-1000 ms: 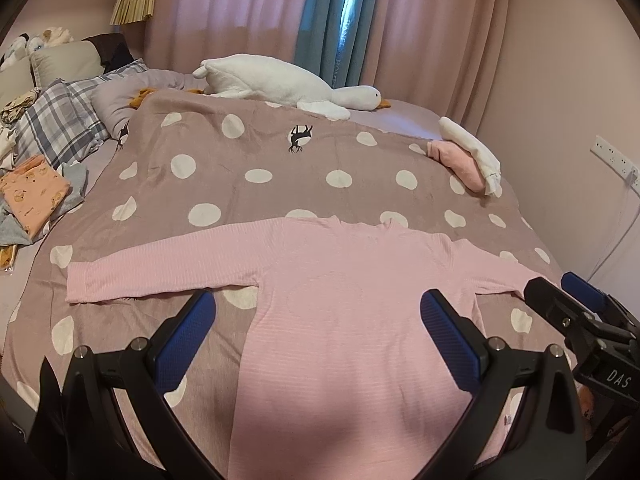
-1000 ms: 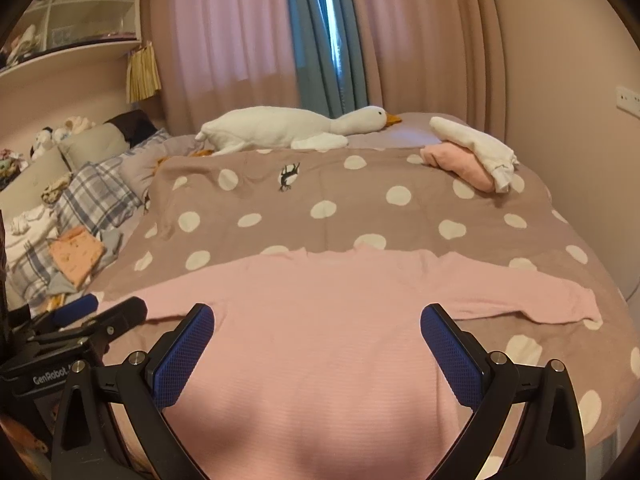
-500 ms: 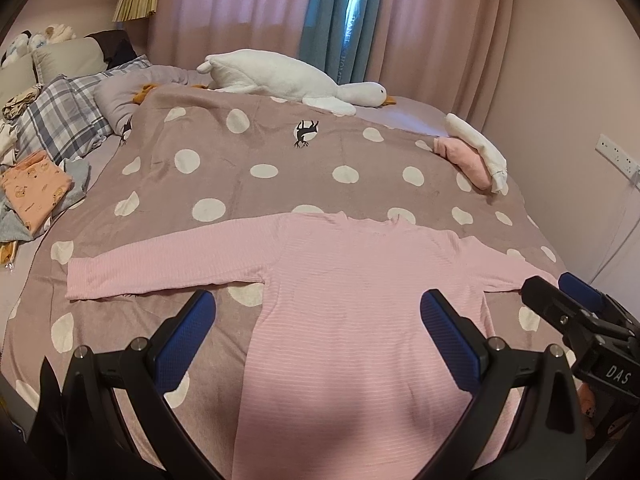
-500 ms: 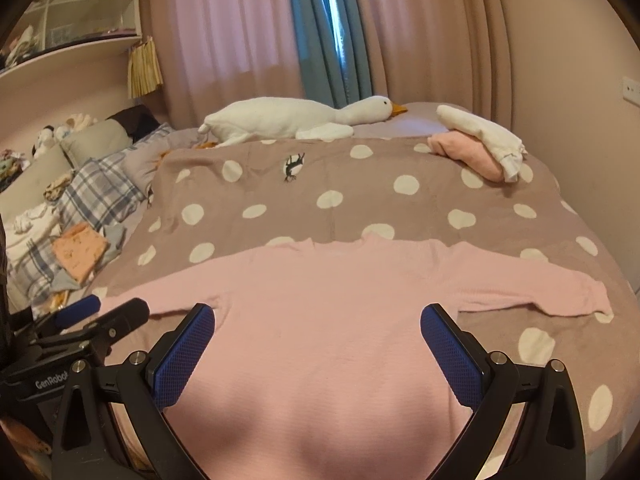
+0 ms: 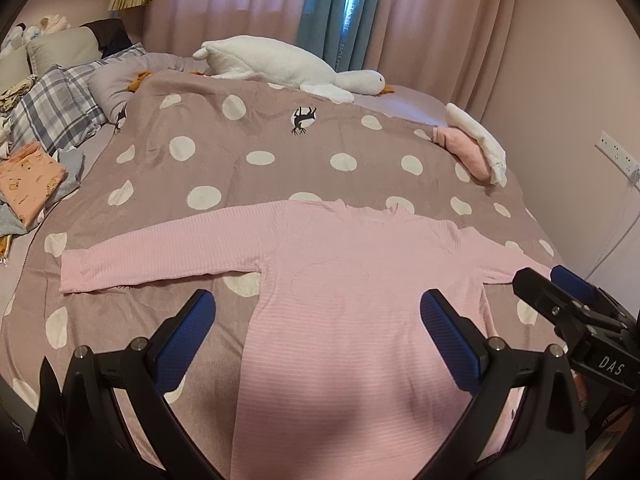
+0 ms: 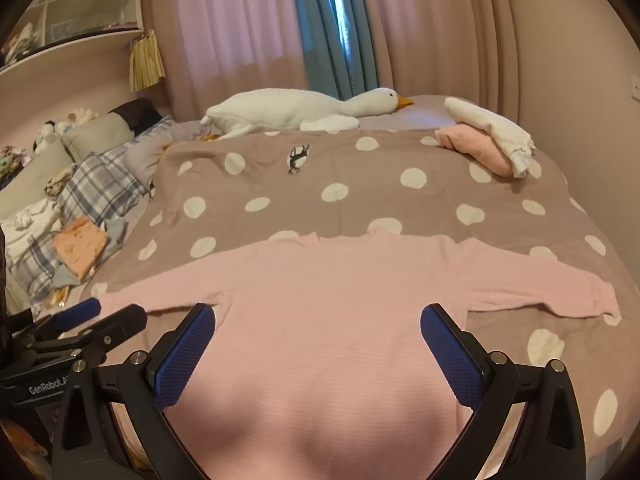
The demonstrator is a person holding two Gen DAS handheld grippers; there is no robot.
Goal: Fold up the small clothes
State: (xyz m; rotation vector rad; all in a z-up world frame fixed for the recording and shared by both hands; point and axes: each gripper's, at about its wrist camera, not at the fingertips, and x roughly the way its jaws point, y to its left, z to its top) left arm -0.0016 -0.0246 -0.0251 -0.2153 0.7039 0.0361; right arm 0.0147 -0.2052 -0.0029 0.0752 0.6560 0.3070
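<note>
A pink long-sleeved ribbed top (image 5: 360, 280) lies flat on the bed, sleeves spread left and right, hem toward me; it also shows in the right wrist view (image 6: 328, 300). My left gripper (image 5: 318, 332) is open and empty above the top's lower body. My right gripper (image 6: 318, 344) is open and empty above the same area, a little to the right. The right gripper shows at the right edge of the left wrist view (image 5: 576, 312), and the left gripper shows at the left edge of the right wrist view (image 6: 80, 328).
A brown polka-dot blanket (image 5: 260, 152) covers the bed. A white goose plush (image 5: 288, 64) lies at the far end. A pink and white pile of folded clothes (image 5: 476, 144) sits at the far right. Plaid pillows (image 5: 52, 108) and an orange garment (image 5: 28, 184) lie left.
Both grippers have drawn back and risen a little, so the top sits slightly farther off in both views. The top has not moved. Both grippers stay open.
</note>
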